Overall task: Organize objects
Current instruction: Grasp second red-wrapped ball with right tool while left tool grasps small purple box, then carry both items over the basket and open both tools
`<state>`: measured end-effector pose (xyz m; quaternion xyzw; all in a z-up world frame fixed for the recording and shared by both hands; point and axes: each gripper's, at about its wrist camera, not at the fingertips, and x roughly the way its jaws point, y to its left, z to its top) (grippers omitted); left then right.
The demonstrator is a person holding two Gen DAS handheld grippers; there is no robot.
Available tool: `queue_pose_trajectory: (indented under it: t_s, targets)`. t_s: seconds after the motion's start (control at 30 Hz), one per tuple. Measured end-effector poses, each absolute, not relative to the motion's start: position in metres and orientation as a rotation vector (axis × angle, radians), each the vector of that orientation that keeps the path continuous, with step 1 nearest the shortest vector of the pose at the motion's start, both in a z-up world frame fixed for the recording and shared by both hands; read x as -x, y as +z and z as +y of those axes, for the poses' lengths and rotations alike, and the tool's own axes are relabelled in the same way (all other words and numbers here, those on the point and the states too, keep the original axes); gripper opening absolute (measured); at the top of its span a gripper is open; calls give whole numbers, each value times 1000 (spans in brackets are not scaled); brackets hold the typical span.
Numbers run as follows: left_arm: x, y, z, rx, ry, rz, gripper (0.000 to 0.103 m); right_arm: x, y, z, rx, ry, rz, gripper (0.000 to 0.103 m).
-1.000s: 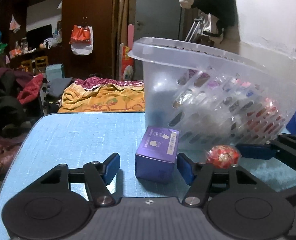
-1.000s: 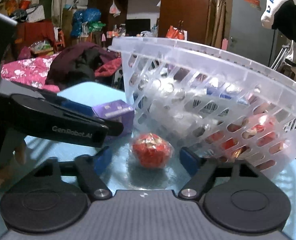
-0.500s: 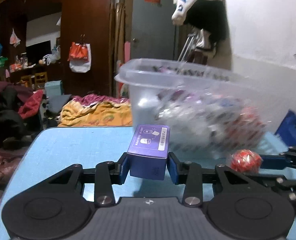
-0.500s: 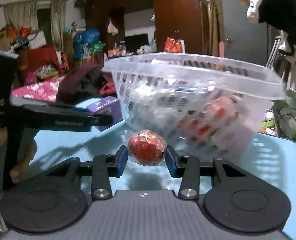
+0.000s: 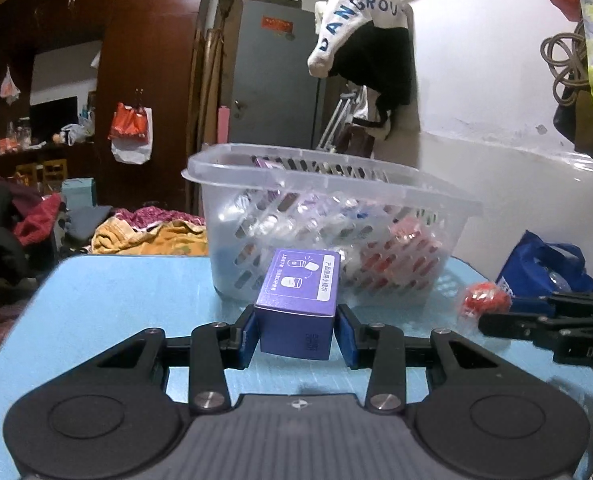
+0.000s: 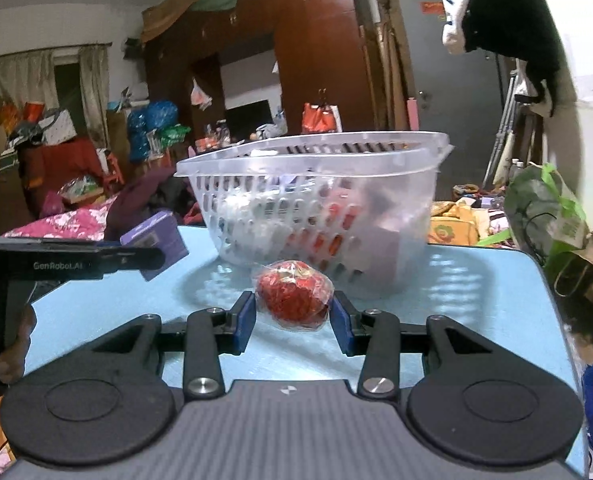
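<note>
My left gripper (image 5: 296, 334) is shut on a purple box (image 5: 298, 304) and holds it above the blue table (image 5: 108, 296). My right gripper (image 6: 292, 320) is shut on a red wrapped ball (image 6: 292, 300), also lifted off the table. A clear plastic basket (image 5: 328, 216) holding several packets stands just beyond both. In the right wrist view the basket (image 6: 312, 196) is straight ahead, with the purple box (image 6: 156, 242) and left gripper at the left. In the left wrist view the red ball (image 5: 482, 304) shows at the right.
A blue bag (image 5: 544, 268) lies right of the basket by the white wall. A green bag (image 6: 544, 208) sits past the table's right edge (image 6: 552, 304). Clothes and clutter fill the room behind.
Both grippers closed on their objects, the left on the purple box and the right on the red ball, then lifted them and pulled back from the basket.
</note>
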<state>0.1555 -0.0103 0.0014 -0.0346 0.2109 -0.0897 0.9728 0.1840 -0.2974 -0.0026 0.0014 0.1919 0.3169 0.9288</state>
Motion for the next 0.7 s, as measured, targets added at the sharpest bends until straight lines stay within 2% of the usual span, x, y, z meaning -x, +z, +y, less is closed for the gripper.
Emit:
queue_pose_trajectory:
  t_s: [0.33,0.43,0.57,0.7]
  targets:
    - [-142,-2,-10,89,-216,416,45,-177,2,-309,-56,663,354,45]
    - [-141,28,-12,83,-240,353,45,-172,25,-316,-129,728,284,45]
    - [-168,96,-23,51,-248,258,45,-187,82,-298,-53,685,153,45]
    - [-224,135,-32,48,-216,288,45,-234,121,-277,-23,652,159,45]
